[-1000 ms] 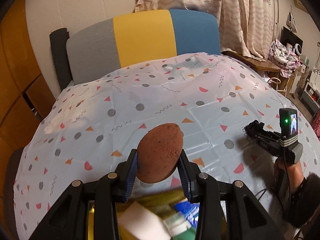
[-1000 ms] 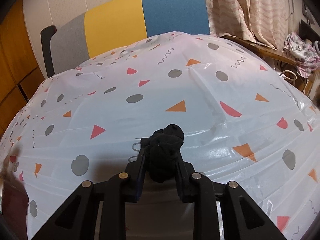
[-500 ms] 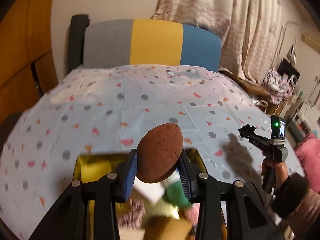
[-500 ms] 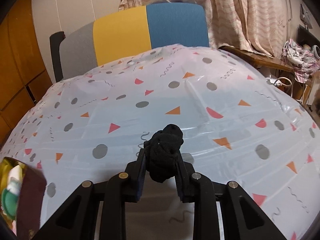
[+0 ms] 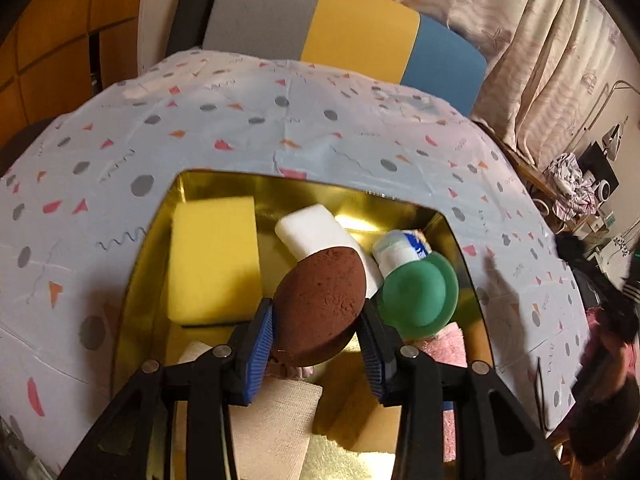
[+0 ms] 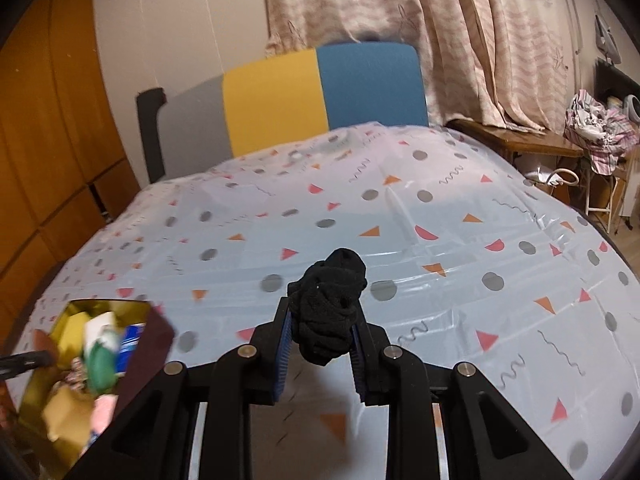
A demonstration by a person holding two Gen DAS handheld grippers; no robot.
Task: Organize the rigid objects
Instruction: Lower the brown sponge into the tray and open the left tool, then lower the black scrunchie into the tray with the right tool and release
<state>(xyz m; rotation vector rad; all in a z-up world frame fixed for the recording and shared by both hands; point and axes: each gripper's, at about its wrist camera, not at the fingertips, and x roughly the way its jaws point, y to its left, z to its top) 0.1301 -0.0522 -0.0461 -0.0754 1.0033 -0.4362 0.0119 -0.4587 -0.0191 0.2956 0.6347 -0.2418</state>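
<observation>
My left gripper (image 5: 318,344) is shut on a brown oval sponge (image 5: 320,312) and holds it above a gold box (image 5: 208,188). The box holds a yellow sponge (image 5: 214,260), a white block (image 5: 316,228), a green round object (image 5: 418,298), a blue-and-white tube (image 5: 404,248) and pink and beige cloths. My right gripper (image 6: 320,344) is shut on a black bundled cloth (image 6: 330,312) above the patterned tablecloth (image 6: 400,240). The gold box (image 6: 76,308) also shows at the lower left of the right wrist view.
A chair with grey, yellow and blue back (image 6: 320,96) stands behind the table. Curtains (image 6: 440,20) hang at the back. A wooden side table with clothes (image 6: 592,128) is at the right. Orange cabinets (image 6: 40,160) are on the left.
My left gripper has tilted down and now looks straight into the gold box, still holding the brown sponge. My right gripper has risen and pulled back with the black cloth.
</observation>
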